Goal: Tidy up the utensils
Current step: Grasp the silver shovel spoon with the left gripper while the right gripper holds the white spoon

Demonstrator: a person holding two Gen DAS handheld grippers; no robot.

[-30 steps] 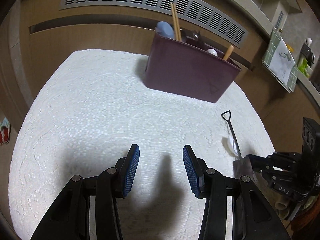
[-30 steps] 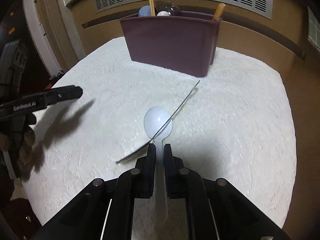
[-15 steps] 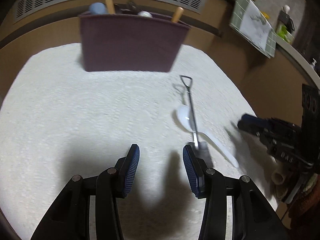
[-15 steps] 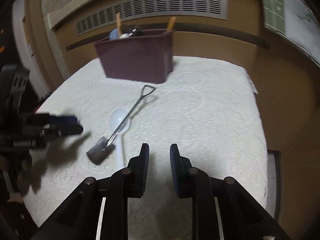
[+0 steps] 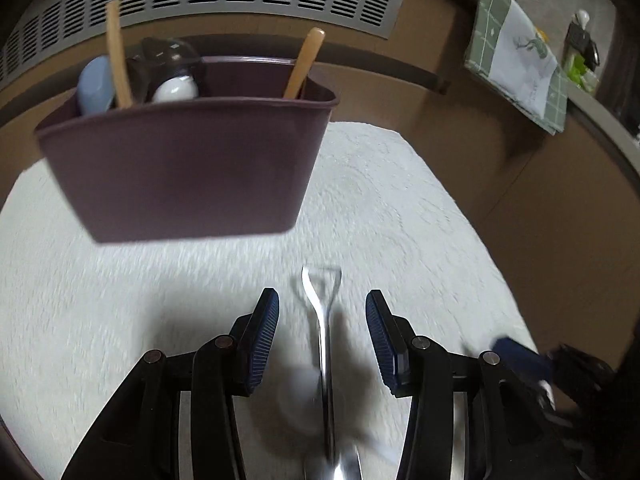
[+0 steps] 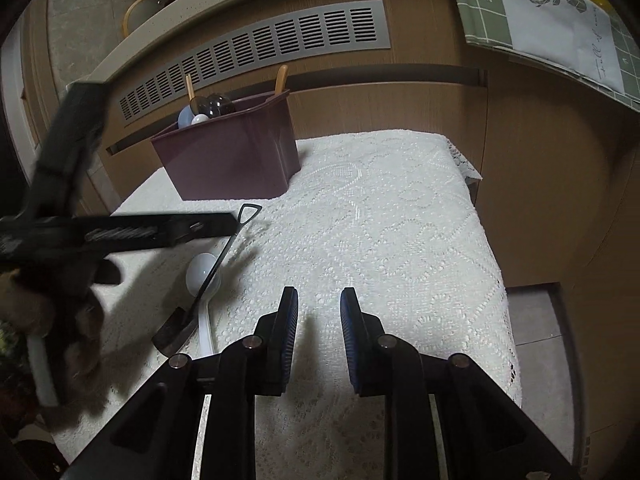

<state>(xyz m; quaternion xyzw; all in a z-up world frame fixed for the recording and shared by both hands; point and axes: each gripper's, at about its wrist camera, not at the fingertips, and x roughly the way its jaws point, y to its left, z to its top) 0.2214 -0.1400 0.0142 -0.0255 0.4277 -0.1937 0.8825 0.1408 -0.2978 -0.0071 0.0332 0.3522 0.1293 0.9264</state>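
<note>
At ten o'clock in the left wrist view, a maroon caddy (image 5: 188,164) is stood upright at the far side of the lace-covered surface (image 5: 400,200), and wooden handles, a pale blue spoon and a dark ladle are kept upright inside it, so it can be judged to be the collecting place. Toward six o'clock, the left gripper (image 5: 322,336) is held low with its fingers (image 5: 264,332) spread wide, and the metal shovel-shaped spoon (image 5: 324,320) is framed between them without being touched; its loop handle is pointed at twelve o'clock, toward the caddy, which suits a grasp along the shaft. A white spoon (image 6: 204,276) is lain under the metal one, crossed by it, so lifting one alone may disturb the other. In the right wrist view, both utensils are seen at nine o'clock, well apart from the right gripper (image 6: 319,332), whose fingers are parted moderately around nothing, apparently kept clear so the left side can work.
</note>
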